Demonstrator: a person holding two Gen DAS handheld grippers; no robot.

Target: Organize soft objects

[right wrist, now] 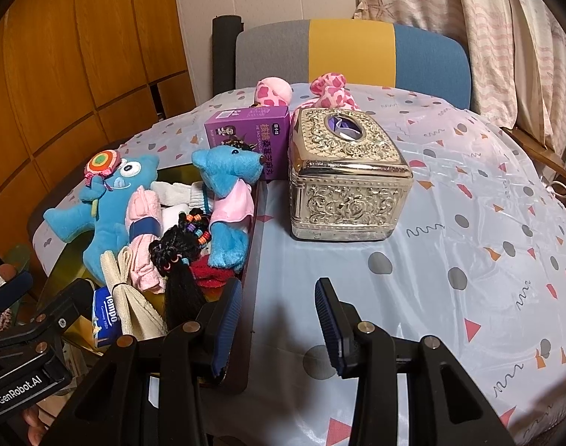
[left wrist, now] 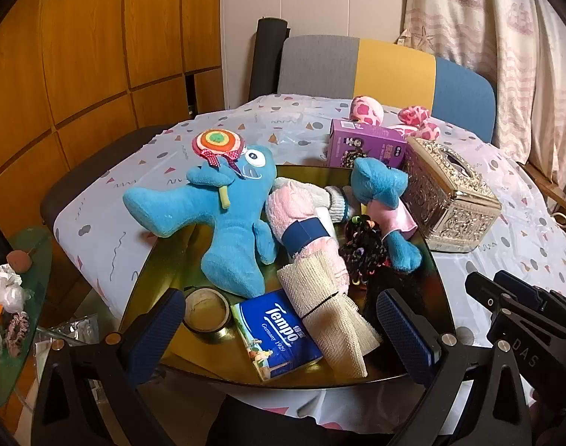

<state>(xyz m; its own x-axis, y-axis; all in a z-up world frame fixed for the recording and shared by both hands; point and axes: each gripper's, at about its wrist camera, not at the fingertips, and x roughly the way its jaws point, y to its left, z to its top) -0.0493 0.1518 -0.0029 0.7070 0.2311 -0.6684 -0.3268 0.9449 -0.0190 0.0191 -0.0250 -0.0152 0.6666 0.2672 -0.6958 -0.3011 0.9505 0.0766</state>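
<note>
Left hand-held gripper (left wrist: 281,338) hovers wide open over the tray (left wrist: 164,260), holding nothing, tissue pack (left wrist: 277,334) and mesh roll (left wrist: 327,312) between its fingers. Right hand-held gripper (right wrist: 279,319) is open and empty above the table (right wrist: 450,241). Blue plush (left wrist: 223,219) lies in the tray at 11 o'clock.

Wood panels (left wrist: 89,44) left; cream wall (left wrist: 305,0) behind; grey-yellow-blue chair (right wrist: 351,55) at surface's far edge; patterned curtain (right wrist: 487,37) right.

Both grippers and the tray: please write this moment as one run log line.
left gripper: open, empty, over tray near Tempo tissue pack | right gripper: open, empty, above tablecloth | pink spotted plush: outside tray
</note>
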